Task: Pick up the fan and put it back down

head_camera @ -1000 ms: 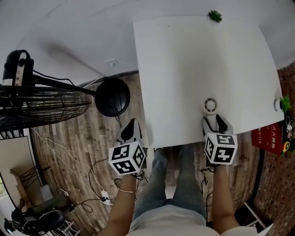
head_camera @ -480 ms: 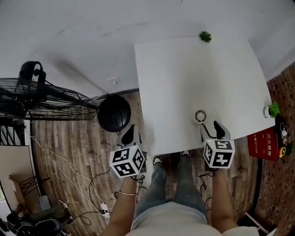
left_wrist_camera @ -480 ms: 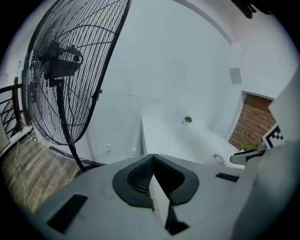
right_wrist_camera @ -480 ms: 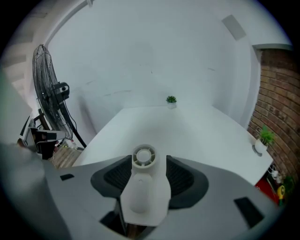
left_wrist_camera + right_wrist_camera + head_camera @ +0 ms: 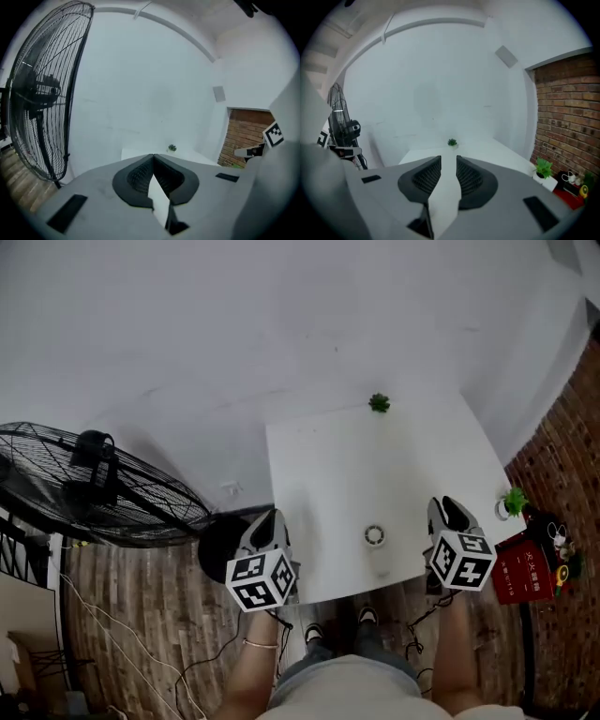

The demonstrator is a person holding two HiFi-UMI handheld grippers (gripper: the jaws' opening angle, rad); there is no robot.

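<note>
Both claws are hanging empty at the near edge of the counter (image 5: pixel 328 465): the left claw (image 5: pixel 153 156) is pressing its jaws together, the right claw (image 5: pixel 448 160) is leaving a narrow gap with nothing in it. Beyond them the small round fan (image 5: pixel 374 535) is lying flat on the counter, and the right claw, right behind it a second ago, is drifting off to its right. That is suggesting the fan is already back down; otherwise it is needing a fresh approach.
</note>
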